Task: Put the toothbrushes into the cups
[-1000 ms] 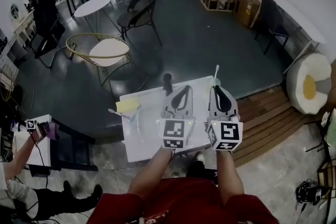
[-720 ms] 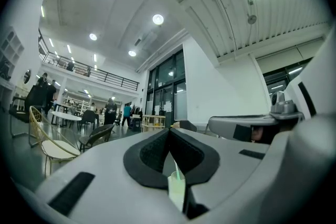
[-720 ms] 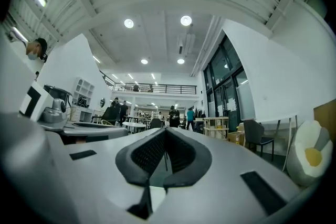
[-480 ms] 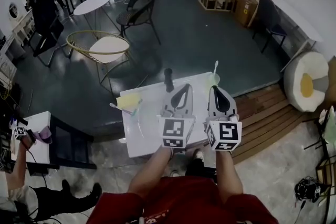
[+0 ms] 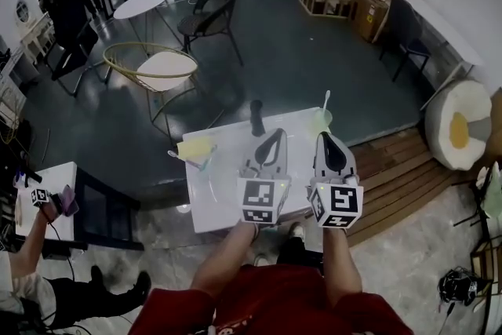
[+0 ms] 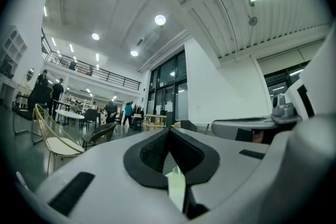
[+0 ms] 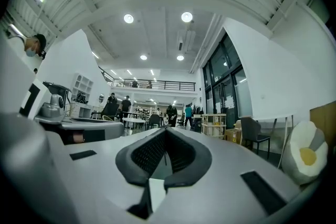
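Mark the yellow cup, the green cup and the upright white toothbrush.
yellow cup [image 5: 196,148]: head view, on its body.
green cup [image 5: 320,121]: head view, on its body.
white toothbrush [image 5: 325,100]: head view, on the stem above the green cup.

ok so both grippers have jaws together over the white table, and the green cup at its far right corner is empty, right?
Not quite. The green cup isn't empty: the head view shows a white toothbrush standing in it. The rest holds: left gripper and right gripper both have jaws together over the white table.
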A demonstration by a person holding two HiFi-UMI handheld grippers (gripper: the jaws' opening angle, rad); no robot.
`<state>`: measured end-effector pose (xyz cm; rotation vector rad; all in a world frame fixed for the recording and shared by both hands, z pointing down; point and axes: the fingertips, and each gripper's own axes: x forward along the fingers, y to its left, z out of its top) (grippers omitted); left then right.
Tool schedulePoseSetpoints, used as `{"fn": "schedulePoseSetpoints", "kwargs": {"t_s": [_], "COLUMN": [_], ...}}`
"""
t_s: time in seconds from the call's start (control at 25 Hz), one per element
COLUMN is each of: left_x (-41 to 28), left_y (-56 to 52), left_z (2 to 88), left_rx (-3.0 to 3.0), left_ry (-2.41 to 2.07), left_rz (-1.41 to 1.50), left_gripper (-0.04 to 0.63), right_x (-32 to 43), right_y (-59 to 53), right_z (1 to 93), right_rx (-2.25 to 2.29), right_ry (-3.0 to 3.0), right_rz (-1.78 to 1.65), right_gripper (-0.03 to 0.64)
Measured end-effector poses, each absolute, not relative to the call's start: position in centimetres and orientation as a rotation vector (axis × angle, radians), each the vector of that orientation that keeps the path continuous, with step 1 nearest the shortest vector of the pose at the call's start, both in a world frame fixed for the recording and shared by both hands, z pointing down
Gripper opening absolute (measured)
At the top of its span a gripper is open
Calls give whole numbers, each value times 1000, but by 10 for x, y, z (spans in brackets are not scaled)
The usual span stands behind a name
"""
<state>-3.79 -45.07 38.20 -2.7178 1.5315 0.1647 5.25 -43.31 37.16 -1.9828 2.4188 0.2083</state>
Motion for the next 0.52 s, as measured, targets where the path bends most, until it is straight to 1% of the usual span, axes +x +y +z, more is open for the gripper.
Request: {"fn": "schedulePoseSetpoints", "kwargs": {"t_s": [0.52], "left_x": [-47], "left_y": [-445], "left_z": [379], "left_rx": [-2705], "left_ry": [1528], "left_rz": [174], "left_gripper": [28], "right_x": [50], "right_y": [-430], "right_z": [370], "right_rx": [-1981], "right_ry": [2399], "right_rz": [191], "right_gripper": [28]}}
